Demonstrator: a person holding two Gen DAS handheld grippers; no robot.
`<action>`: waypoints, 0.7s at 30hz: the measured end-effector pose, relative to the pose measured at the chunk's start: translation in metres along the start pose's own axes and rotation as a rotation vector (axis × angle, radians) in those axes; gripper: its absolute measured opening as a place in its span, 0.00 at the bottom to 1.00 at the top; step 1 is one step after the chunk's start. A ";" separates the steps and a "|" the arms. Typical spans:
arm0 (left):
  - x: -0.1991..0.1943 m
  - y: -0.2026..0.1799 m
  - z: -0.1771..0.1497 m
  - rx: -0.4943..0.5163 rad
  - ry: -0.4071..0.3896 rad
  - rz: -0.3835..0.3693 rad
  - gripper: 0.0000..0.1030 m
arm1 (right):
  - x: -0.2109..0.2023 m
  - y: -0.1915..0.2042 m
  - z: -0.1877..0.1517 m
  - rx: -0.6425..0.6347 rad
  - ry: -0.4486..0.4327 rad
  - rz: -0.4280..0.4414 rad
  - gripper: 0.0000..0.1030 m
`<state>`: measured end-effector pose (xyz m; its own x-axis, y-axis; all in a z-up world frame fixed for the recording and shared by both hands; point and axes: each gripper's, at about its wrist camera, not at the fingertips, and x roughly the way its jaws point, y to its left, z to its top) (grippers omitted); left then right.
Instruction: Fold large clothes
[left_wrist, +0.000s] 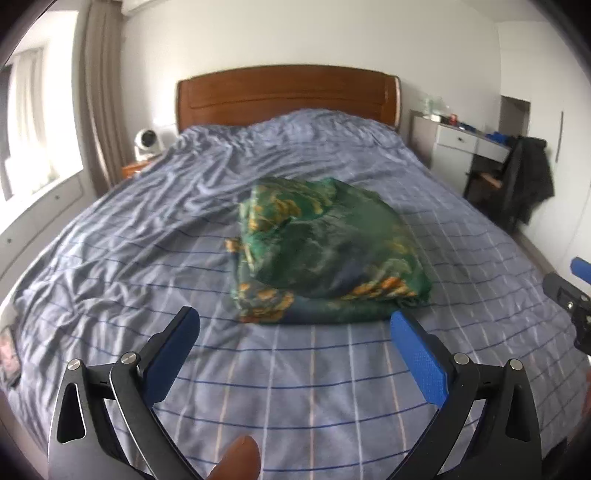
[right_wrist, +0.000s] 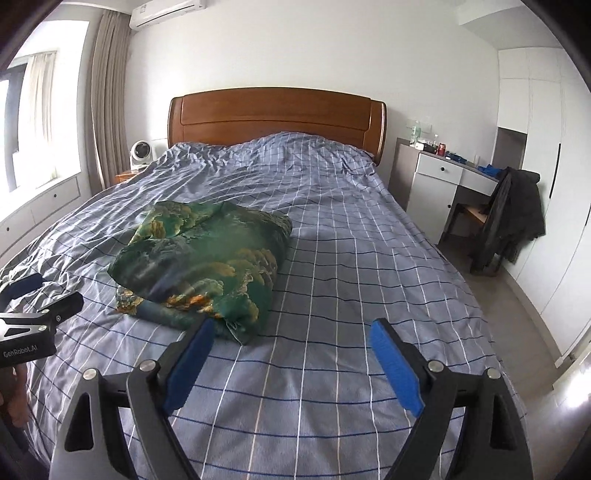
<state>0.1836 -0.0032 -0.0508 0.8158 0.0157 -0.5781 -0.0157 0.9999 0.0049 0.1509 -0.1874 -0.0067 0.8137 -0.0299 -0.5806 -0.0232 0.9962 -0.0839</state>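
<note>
Green printed garment (left_wrist: 328, 251) folded on the bed (left_wrist: 295, 387), at 12 o'clock from the wide, empty left gripper (left_wrist: 295, 325) and 10 o'clock from the wide, empty right gripper (right_wrist: 291, 332); likely light, limp, slippery (pinch a near corner)

Green garment (right_wrist: 207, 258) with orange-gold print, blue-grey checked bedcover (right_wrist: 351, 258), reddish-brown wooden headboard (right_wrist: 277, 114), blue-padded black fingers (right_wrist: 395, 365).

Bed (right_wrist: 369, 258): only obstacle on it is the folded green cloth (right_wrist: 207, 266), left of centre. Cover lies bare to the right, near and far of it. Far end blocked by headboard (right_wrist: 277, 114); desk (right_wrist: 443, 177) and chair (right_wrist: 509, 221) crowd the far right floor.
</note>
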 end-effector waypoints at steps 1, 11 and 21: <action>-0.003 0.000 0.000 -0.001 -0.009 0.023 1.00 | -0.002 0.001 0.000 -0.003 -0.004 0.000 0.86; -0.029 0.004 0.001 -0.085 -0.055 -0.024 1.00 | -0.022 0.005 -0.006 0.036 -0.045 0.052 0.86; -0.049 0.006 -0.006 -0.070 -0.075 0.005 1.00 | -0.021 0.009 -0.022 0.084 0.020 0.112 0.86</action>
<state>0.1396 0.0018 -0.0276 0.8566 0.0239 -0.5154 -0.0582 0.9970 -0.0505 0.1205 -0.1798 -0.0131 0.7972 0.0809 -0.5983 -0.0636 0.9967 0.0500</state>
